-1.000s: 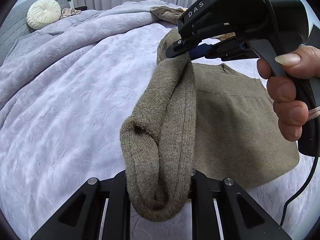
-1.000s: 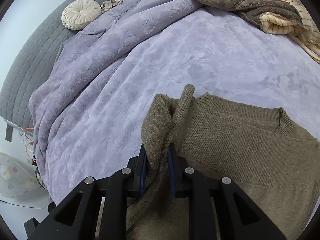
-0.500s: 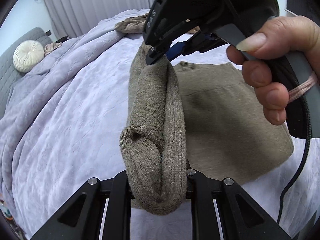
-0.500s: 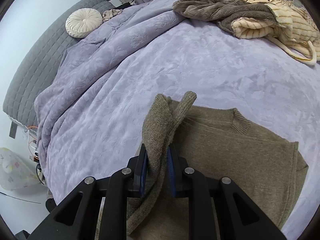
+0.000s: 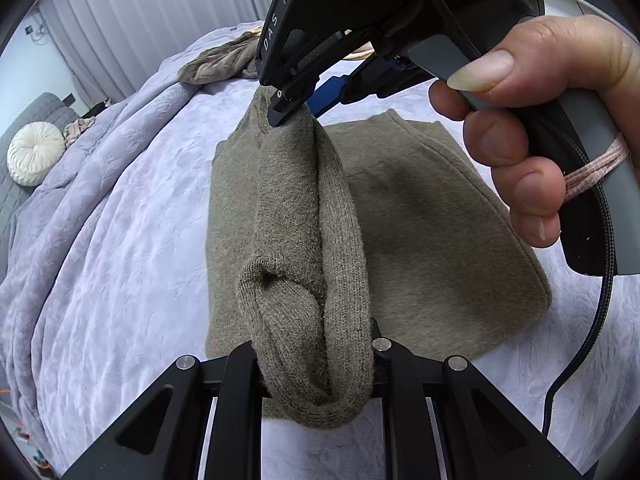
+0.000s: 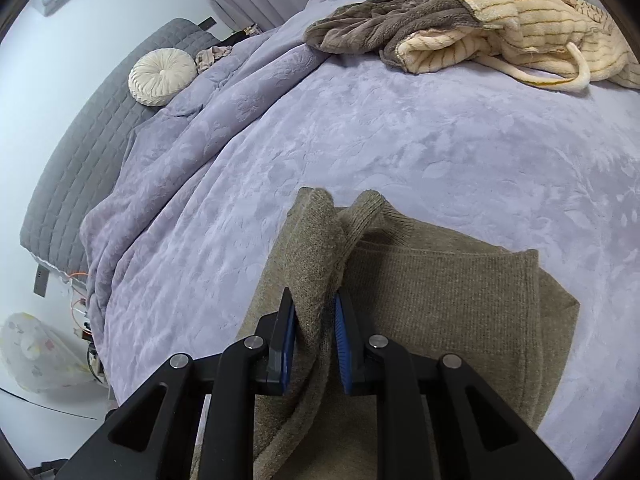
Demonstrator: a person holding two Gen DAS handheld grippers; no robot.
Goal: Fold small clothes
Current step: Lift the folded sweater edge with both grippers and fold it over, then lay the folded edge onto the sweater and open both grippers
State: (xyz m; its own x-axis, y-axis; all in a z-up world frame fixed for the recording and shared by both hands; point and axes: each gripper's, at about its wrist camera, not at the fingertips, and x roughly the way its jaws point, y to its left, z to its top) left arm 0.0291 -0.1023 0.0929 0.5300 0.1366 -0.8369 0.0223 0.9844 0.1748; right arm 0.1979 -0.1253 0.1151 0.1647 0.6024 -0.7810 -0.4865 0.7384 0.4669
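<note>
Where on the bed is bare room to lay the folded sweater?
Free: the wide bedspread between the sweater, the round cushion and the fleece heap. Crowded: the far edge under that heap, and around both grippers, left and right, clamped on the sweater.

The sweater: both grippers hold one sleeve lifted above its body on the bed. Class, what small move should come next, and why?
Probably lower the sleeve across the sweater body and release. The left gripper and right gripper both grip it raised, with the body flat beneath.
</note>
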